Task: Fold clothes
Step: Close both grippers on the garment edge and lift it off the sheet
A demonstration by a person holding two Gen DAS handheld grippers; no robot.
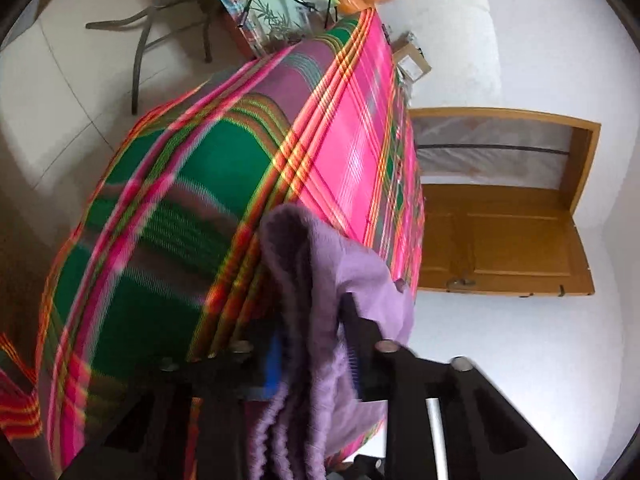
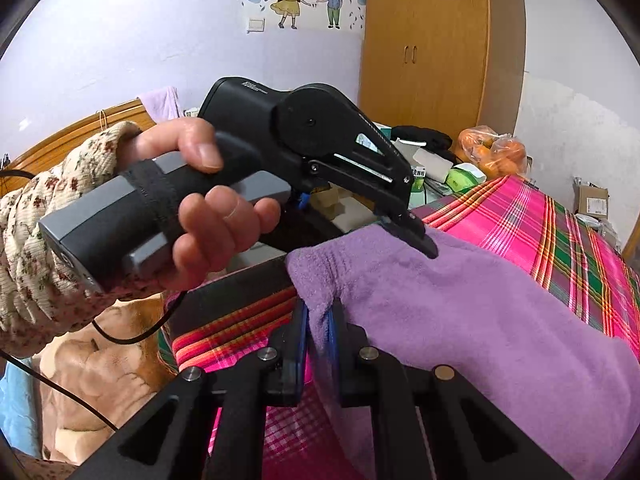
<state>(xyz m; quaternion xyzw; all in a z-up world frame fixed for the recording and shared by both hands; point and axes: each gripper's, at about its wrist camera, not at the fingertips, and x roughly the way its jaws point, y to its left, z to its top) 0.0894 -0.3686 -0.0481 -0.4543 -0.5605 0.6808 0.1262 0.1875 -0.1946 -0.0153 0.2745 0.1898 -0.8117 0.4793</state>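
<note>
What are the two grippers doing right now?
Left gripper: shut on the purple cloth.
Right gripper: shut on the same cloth.

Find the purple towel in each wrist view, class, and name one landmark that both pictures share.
Left wrist view: the purple towel hangs bottom centre, pinched in the left gripper.
Right wrist view: it fills the lower right, clamped in the right gripper.
Shared landmark: the pink and green plaid sheet.

Towel [image 2: 480,312] over bedspread [image 2: 560,232], bagged oranges [image 2: 494,152] behind.
</note>
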